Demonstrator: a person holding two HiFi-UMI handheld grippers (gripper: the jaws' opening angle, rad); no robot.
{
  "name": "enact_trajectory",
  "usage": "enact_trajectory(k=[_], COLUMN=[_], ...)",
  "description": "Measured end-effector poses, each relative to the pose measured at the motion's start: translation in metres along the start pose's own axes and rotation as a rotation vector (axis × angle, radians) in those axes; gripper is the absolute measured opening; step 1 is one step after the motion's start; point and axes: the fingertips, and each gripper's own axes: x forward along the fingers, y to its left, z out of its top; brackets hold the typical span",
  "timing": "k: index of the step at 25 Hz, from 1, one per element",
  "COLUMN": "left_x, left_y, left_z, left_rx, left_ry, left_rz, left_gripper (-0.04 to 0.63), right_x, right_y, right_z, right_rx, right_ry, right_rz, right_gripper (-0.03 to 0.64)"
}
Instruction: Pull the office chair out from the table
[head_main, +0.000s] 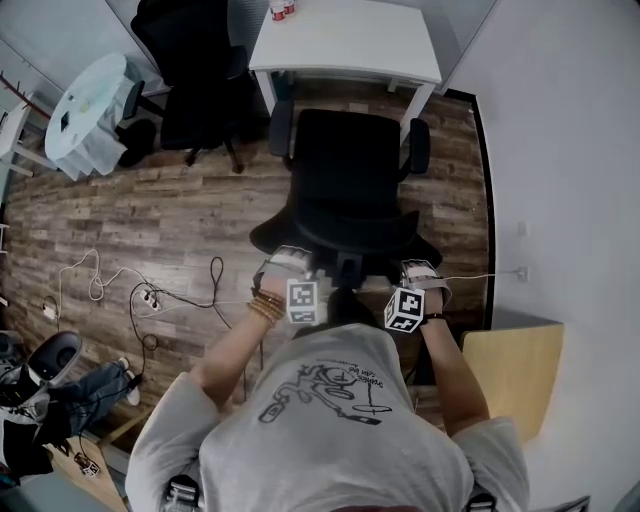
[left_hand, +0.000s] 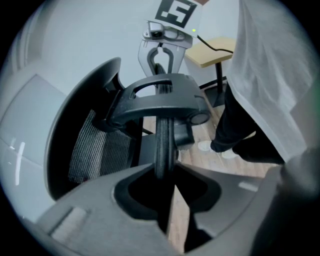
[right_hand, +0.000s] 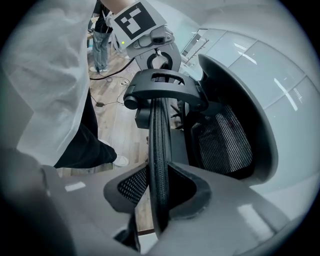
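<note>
The black office chair (head_main: 345, 190) stands just in front of the white table (head_main: 345, 40), its seat facing the table and its mesh backrest toward me. My left gripper (head_main: 288, 258) is shut on the left part of the backrest's top rim (left_hand: 162, 145), which runs between its jaws. My right gripper (head_main: 420, 268) is shut on the right part of the same rim (right_hand: 159, 145). Each gripper view shows the other gripper beyond the chair's headrest bracket (left_hand: 157, 102): the right gripper (left_hand: 160, 50) and the left gripper (right_hand: 157, 52).
A second black chair (head_main: 195, 80) and a round white table (head_main: 90, 100) stand at the back left. Cables and a power strip (head_main: 150, 295) lie on the wooden floor to my left. A wooden side table (head_main: 515, 365) and a white wall are close on my right.
</note>
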Motion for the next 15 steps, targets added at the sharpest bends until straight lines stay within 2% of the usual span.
enact_trajectory(k=[15], left_x=[-0.026], left_y=[-0.05], left_z=[0.025], left_rx=[-0.004], left_ry=[-0.007], left_rz=[-0.006], left_gripper=[0.107], right_x=[-0.029], right_y=[0.054], right_z=[-0.008], right_rx=[0.016], right_ry=[0.025], right_rz=[-0.016], right_gripper=[0.116])
